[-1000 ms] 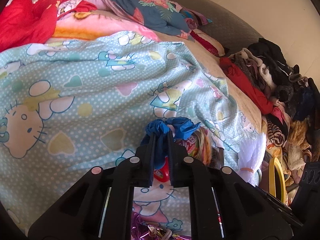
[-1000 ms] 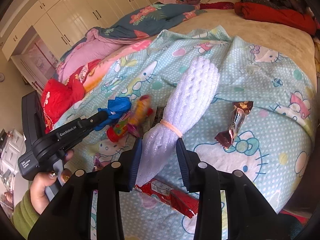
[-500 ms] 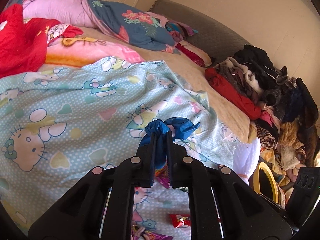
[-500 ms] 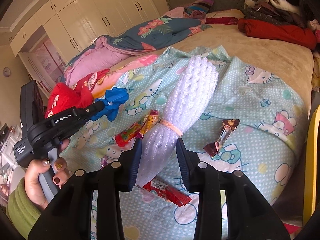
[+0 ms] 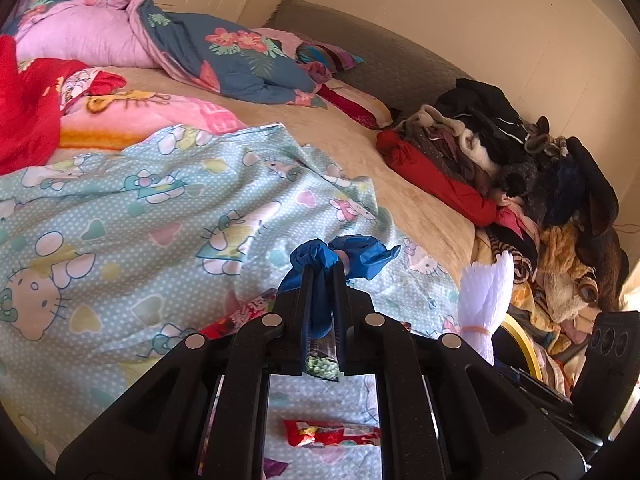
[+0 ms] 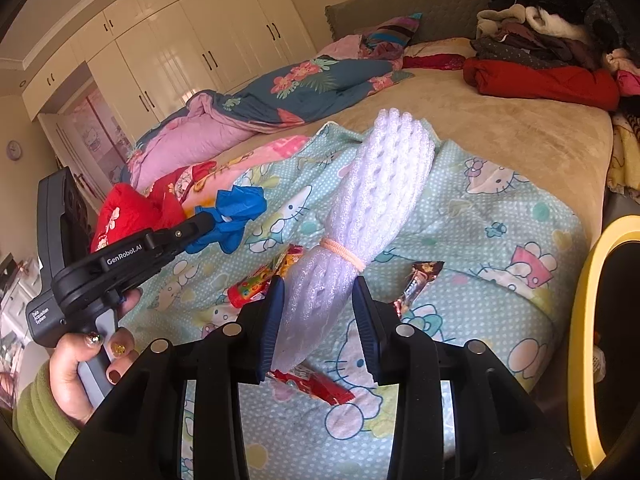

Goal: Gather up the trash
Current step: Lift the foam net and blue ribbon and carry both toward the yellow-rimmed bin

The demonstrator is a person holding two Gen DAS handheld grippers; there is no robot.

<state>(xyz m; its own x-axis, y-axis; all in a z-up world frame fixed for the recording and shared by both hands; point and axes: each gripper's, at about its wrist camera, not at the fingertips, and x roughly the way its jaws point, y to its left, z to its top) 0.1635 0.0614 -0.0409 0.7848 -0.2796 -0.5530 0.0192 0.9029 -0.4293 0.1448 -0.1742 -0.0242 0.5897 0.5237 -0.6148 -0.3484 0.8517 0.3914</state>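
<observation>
Left hand-held gripper (image 5: 320, 276) of mine is clamped tight on a crumpled blue glove (image 5: 344, 254), which bunches out past the fingertips toward twelve o'clock in the left wrist view; in the right wrist view that same bundle sits at nine o'clock, held clear above the bed (image 6: 520, 136). My left hand (image 6: 86, 364) wraps the handle. Right hand-held gripper (image 6: 318, 316), jaws part-way apart, pinches the narrow lower end of a white foam net sleeve (image 6: 380, 184). Its long axis runs from between the pads up toward one o'clock, flaring wider at the far end, with a pale elastic band (image 6: 344, 254) cinching it just beyond the fingertips. On the Hello Kitty blanket (image 6: 500, 240) below, a red-and-yellow wrapper (image 6: 260, 280) lies just left of the sleeve, a brown candy wrapper (image 6: 418, 284) just right of it, and a red wrapper (image 6: 316, 386) under the jaws. A yellow bin rim (image 6: 580, 320) curves at three o'clock.
</observation>
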